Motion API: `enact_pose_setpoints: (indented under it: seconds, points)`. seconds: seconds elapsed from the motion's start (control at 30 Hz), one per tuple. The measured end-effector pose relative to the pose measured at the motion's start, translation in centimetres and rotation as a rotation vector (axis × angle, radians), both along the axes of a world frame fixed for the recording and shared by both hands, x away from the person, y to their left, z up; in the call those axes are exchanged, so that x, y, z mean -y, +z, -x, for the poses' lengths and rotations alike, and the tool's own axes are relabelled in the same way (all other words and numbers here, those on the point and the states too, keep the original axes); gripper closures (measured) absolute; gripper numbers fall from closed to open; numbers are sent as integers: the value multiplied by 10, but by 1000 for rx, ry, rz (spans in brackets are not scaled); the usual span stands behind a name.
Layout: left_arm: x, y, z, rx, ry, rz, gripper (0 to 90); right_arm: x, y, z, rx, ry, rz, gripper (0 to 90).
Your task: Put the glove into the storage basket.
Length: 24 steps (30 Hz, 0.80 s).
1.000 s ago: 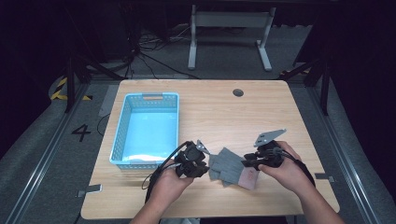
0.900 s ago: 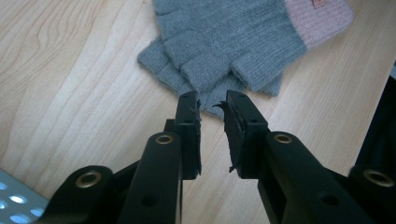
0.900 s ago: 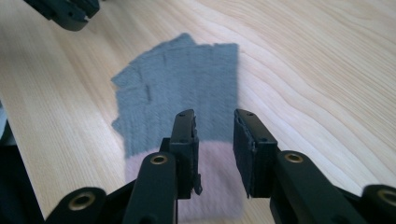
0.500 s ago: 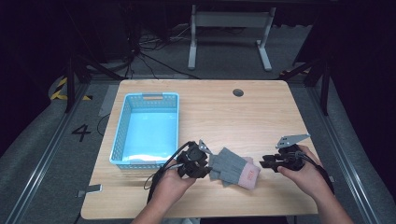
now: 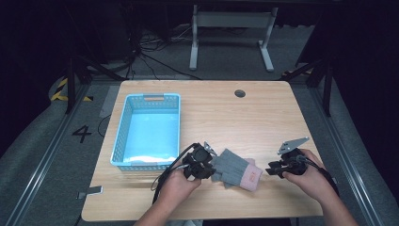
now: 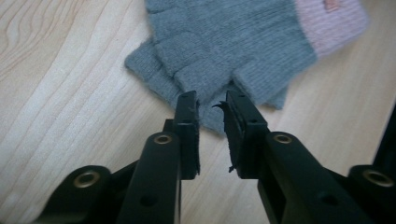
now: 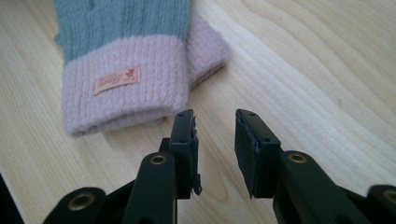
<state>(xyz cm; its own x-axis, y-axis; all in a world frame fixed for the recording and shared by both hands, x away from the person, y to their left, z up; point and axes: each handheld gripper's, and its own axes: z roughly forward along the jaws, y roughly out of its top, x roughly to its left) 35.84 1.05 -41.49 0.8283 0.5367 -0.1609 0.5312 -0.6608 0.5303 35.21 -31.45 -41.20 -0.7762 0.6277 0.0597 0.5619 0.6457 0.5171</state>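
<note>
A pair of grey gloves (image 5: 234, 167) with pink cuffs lies stacked near the front edge of the desk (image 5: 263, 113), its long axis running roughly along that edge, fingertips toward the left gripper (image 5: 198, 161) and cuffs toward the right gripper (image 5: 283, 165). The left gripper is much the nearer: its narrowly parted jaws sit right at the glove fingertips, a knit edge lying just between them but not visibly pinched, and they have just been closing a little. The right gripper stands apart from the cuffs, its jaws half open and empty, pointing at the pink cuff. Compared with a second ago, the right hand has drawn away from the gloves toward the right edge. A blue basket (image 5: 121, 141) sits empty near the left edge.
</note>
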Motion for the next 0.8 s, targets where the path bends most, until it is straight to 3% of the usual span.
enact_pose_setpoints:
  seconds: [0.23, 0.4, 0.63, 0.8]
  points:
    - [7, -13, -8, -26, 21, -37, 689, -1, -3, 5, -1, 12, 6, 691]
    - [13, -20, -10, -41, -2, -75, 672, -4, -7, 7, -14, 23, 16, 692]
    - [16, -21, -11, -39, -27, -94, 667, -8, -12, 8, -15, 35, 31, 698]
    - [19, -21, -10, -37, -45, -113, 708, -13, -14, 8, -14, 44, 30, 704]
